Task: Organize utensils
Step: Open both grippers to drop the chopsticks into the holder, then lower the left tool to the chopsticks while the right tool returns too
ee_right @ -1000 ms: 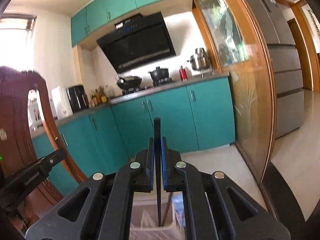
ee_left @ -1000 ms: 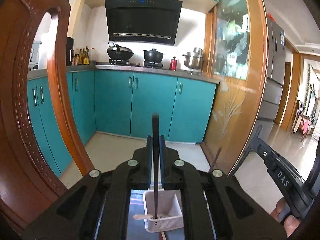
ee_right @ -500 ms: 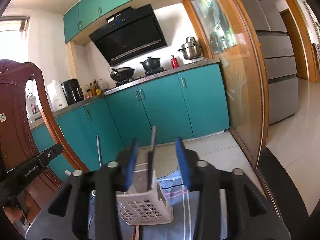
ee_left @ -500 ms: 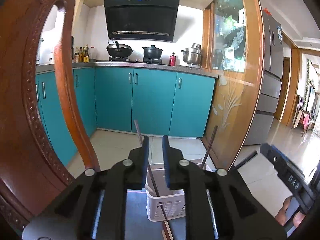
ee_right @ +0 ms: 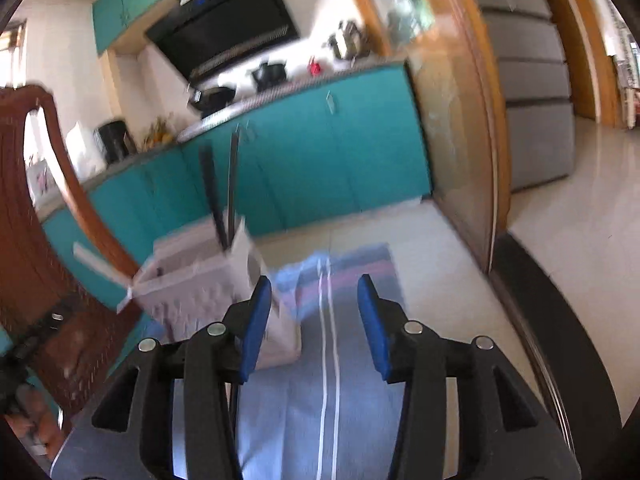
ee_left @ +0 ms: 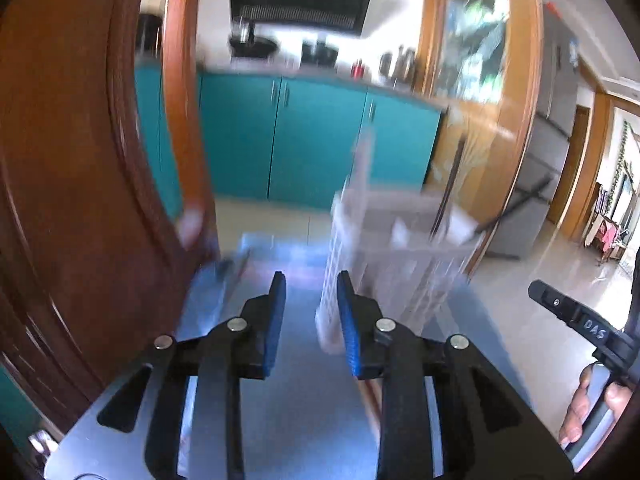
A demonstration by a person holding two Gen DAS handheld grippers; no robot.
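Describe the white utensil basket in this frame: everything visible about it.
The basket looks like white plastic with perforated lattice walls and an open top, standing upright on the striped cloth. Two dark chopsticks lean out of its far corner, and a pale utensil sticks over its side. Neither gripper touches it. Motion blur hides finer detail.

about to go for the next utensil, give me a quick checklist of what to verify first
1. Left gripper empty, jaws apart: ok.
2. Right gripper empty, jaws apart: ok.
3. White basket upright on the striped cloth: ok.
4. Dark utensils standing inside the basket: ok.
5. Next utensil located: cannot tell, both views are motion-blurred; something thin lies near the left gripper's right finger.
6. Wooden chair back clear of the left gripper: cannot tell; it looks near.
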